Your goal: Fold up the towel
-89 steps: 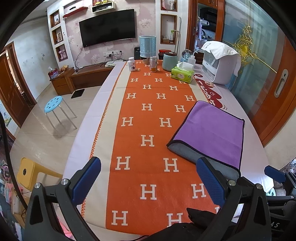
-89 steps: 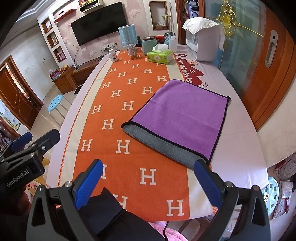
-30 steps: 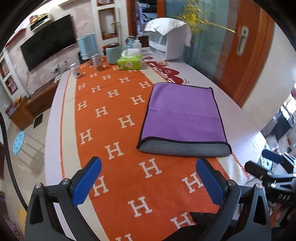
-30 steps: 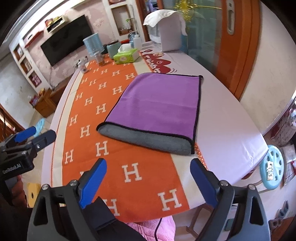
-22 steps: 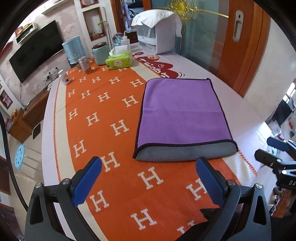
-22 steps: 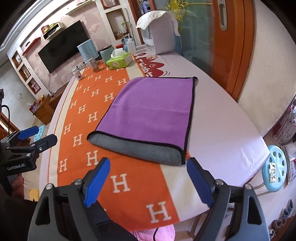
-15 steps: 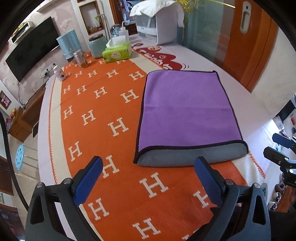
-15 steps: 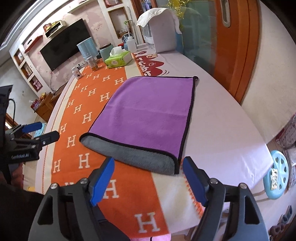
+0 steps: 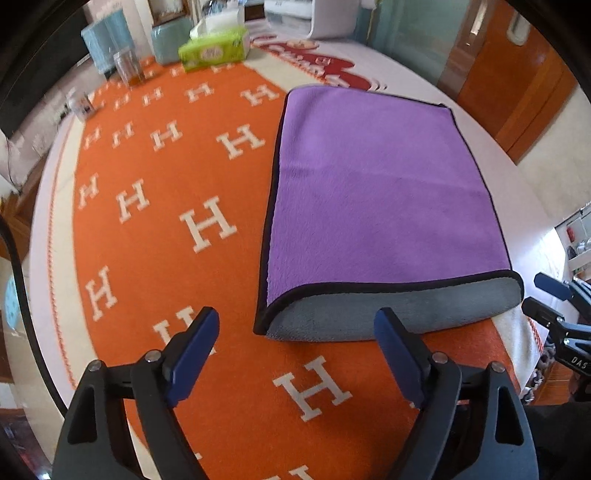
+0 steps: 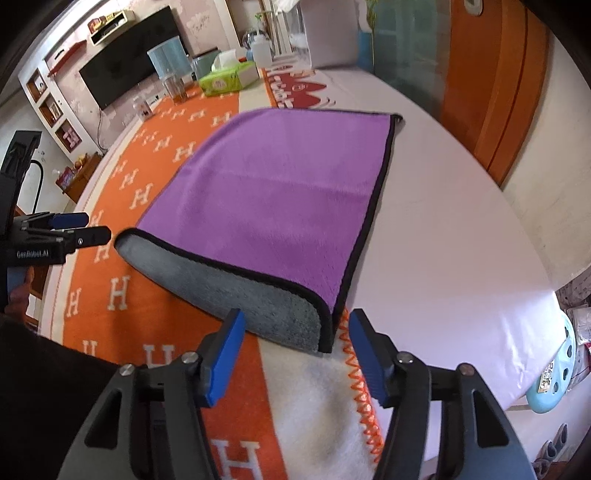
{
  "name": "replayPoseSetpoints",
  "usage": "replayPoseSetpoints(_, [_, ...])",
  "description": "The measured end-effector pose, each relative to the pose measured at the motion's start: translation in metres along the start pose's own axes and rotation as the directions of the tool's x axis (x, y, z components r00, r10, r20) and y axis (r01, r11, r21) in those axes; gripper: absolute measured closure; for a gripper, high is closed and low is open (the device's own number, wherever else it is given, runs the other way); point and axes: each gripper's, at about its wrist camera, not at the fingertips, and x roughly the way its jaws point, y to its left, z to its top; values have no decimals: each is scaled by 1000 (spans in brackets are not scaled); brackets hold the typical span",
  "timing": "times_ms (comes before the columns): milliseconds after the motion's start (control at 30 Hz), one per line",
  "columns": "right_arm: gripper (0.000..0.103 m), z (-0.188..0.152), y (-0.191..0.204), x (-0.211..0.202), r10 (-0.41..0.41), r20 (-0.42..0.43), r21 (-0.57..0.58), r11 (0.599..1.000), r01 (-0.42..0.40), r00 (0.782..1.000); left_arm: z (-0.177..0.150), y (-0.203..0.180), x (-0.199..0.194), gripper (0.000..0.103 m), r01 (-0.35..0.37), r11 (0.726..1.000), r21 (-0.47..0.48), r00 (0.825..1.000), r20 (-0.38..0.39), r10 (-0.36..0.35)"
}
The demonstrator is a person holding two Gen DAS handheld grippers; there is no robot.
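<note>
A purple towel (image 9: 384,188) with a black hem lies folded once on the table, its grey underside showing along the near fold (image 9: 399,310). My left gripper (image 9: 295,332) is open, its jaws astride the towel's near left corner, just short of it. My right gripper (image 10: 295,336) is open, narrower, its jaws either side of the towel's near right corner (image 10: 317,332). The towel also shows in the right wrist view (image 10: 280,184). Each gripper shows in the other's view: the right one (image 9: 550,299), the left one (image 10: 79,229).
An orange runner with white H marks (image 9: 155,229) covers the table. At the far end stand a green tissue box (image 9: 214,48), a glass jar (image 9: 129,68), a teal canister and a white appliance (image 10: 328,33). The table edge (image 10: 532,295) runs at right, with a blue stool (image 10: 554,380) below.
Both grippers have moved forward and down to the towel's near fold. The right gripper's jaws have narrowed around the near right corner. The towel has not moved.
</note>
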Motion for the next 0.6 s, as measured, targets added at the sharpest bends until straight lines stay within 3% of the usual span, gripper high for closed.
replayPoseSetpoints(167, [51, -4, -7, 16, -13, -35, 8, 1000, 14, 999, 2, 14, 21, 26, 55, 998, -43, 997, -46, -57])
replayPoseSetpoints(333, [55, -7, -11, 22, -12, -44, 27, 1000, 13, 999, 2, 24, 37, 41, 99, 991, -95, 991, -84, -107])
replayPoseSetpoints(600, [63, -8, -11, 27, 4, -58, 28, 1000, -2, 998, 3, 30, 46, 58, 104, 989, -108, 989, -97, -114])
